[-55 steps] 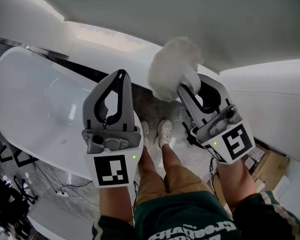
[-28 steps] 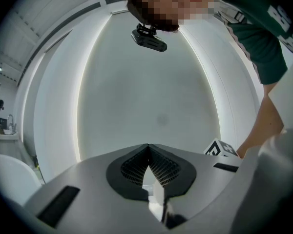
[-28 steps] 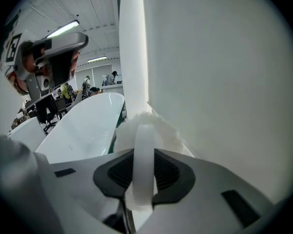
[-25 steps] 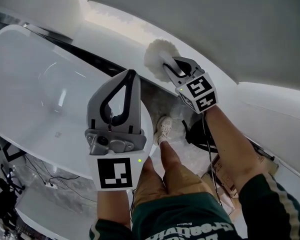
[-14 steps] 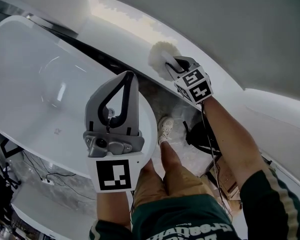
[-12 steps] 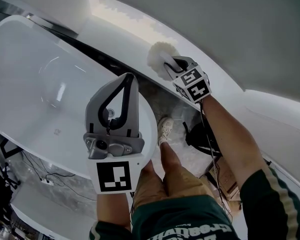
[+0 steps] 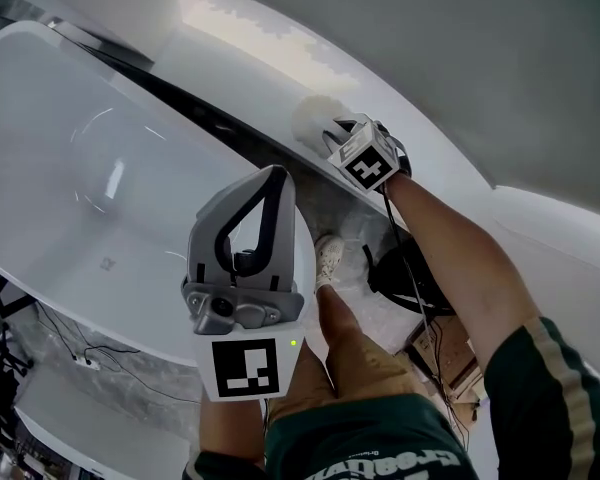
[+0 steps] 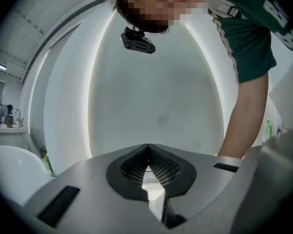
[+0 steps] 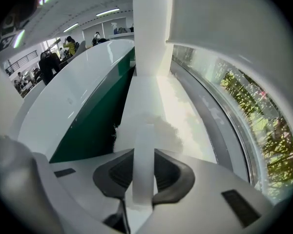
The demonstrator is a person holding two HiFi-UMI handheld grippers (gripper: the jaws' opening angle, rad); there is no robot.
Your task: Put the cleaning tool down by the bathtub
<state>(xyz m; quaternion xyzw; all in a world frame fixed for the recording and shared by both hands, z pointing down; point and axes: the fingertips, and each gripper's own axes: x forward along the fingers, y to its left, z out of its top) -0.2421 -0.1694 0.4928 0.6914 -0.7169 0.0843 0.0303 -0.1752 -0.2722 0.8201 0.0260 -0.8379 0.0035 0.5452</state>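
Note:
The cleaning tool is a fluffy white duster on a flat white handle. My right gripper is shut on that handle, arm stretched far out. The fluffy head lies low over the white ledge that runs behind the bathtub; whether it touches the ledge I cannot tell. The tub's white rim curves away to the left of the tool. My left gripper is shut and empty, held upright over the tub's near end, and in its own view the left gripper points up at the ceiling.
A dark gap separates the tub and the ledge. My shoe stands on the marbled floor, with a black object and a cardboard box beside it. Cables lie under the tub. A window borders the ledge.
My right gripper has reached farther out and carried the duster from above the floor down to the ledge. The left gripper drifted slightly right and nearer.

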